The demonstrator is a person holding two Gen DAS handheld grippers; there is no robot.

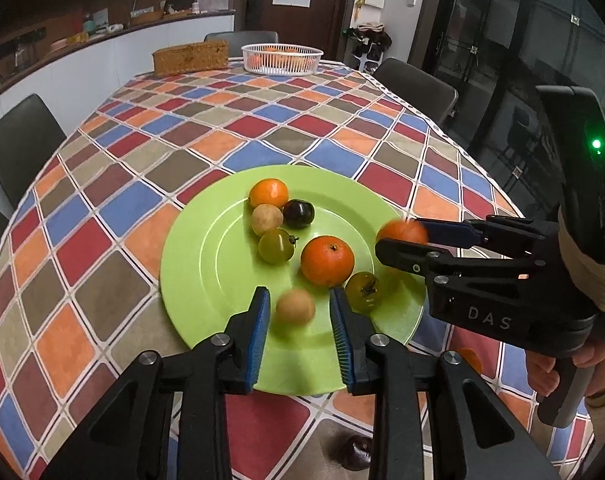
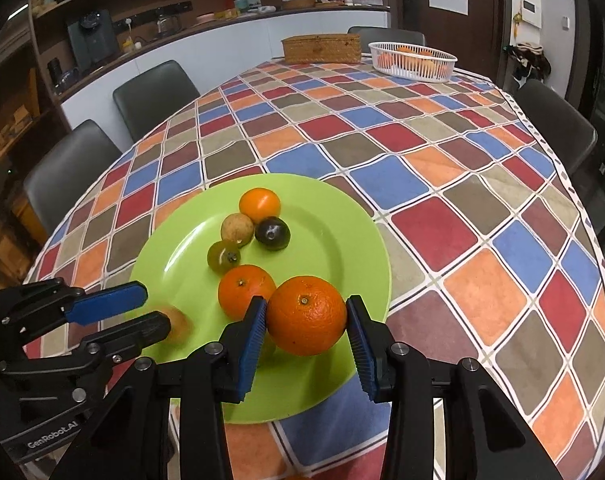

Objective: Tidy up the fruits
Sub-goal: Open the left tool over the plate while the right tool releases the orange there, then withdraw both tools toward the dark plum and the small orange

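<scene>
Between my right jaws [image 2: 306, 322] sits a large round orange [image 2: 305, 315], pads touching both sides, above the lime-green plate [image 2: 174, 264]. My left jaws [image 1: 299, 307] gape around a blurred tan fruit [image 1: 295, 307], contact unclear.

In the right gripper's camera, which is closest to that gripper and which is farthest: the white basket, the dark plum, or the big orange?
1. The big orange, between the right gripper fingers.
2. The dark plum, farther back on the green plate.
3. The white basket, at the table's far end.
</scene>
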